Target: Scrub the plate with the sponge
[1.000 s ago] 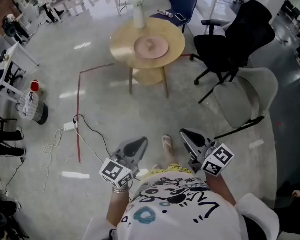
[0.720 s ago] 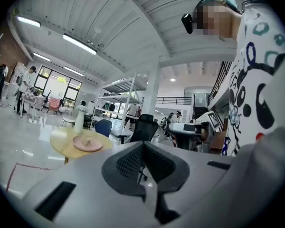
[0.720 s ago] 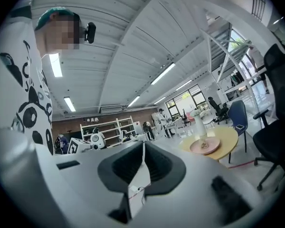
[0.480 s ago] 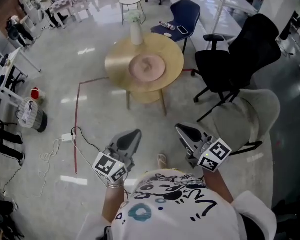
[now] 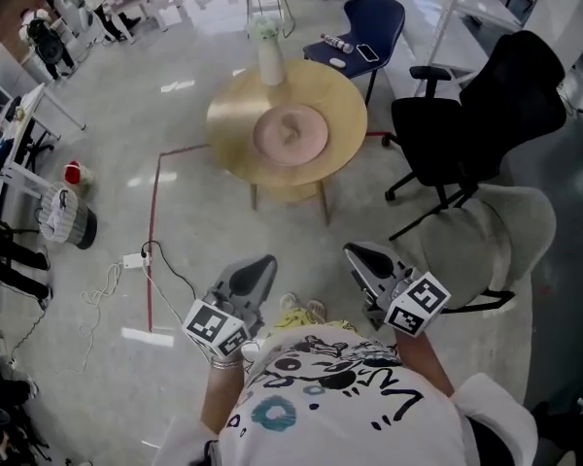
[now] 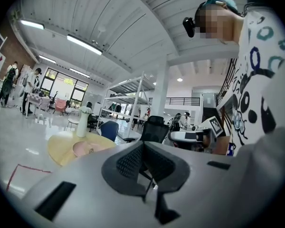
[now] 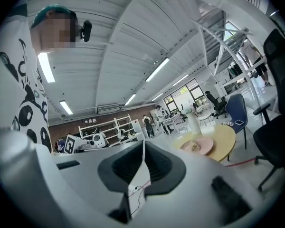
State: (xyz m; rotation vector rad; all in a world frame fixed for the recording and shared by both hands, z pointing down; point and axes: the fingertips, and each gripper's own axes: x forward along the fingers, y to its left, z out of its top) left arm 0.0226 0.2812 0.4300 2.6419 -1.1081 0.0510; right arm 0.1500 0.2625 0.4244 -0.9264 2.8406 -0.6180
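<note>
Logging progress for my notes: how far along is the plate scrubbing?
Done: nothing yet. In hand: nothing; the left hand-held gripper and right hand-held gripper are shut, empty, short of the table. Left: reach the pink plate, find the sponge, scrub.

A round wooden bench [image 5: 235,115] stands at twelve o'clock from the person. A pink plate [image 5: 306,142] lies near its middle, carrying a small lump too small to name. A white vase [image 5: 269,54] stands upright at the bench's eleven o'clock edge. Beyond it at one o'clock is a blue chair [image 5: 374,16], at two o'clock a black office chair [image 5: 486,115], and at three o'clock a grey chair [image 5: 496,231]. The left tool [image 5: 257,268] and right tool [image 5: 362,256] sit side by side at six o'clock, well apart from the bench and both pointing toward it. A red line [image 5: 153,241] on the floor runs at nine o'clock.
</note>
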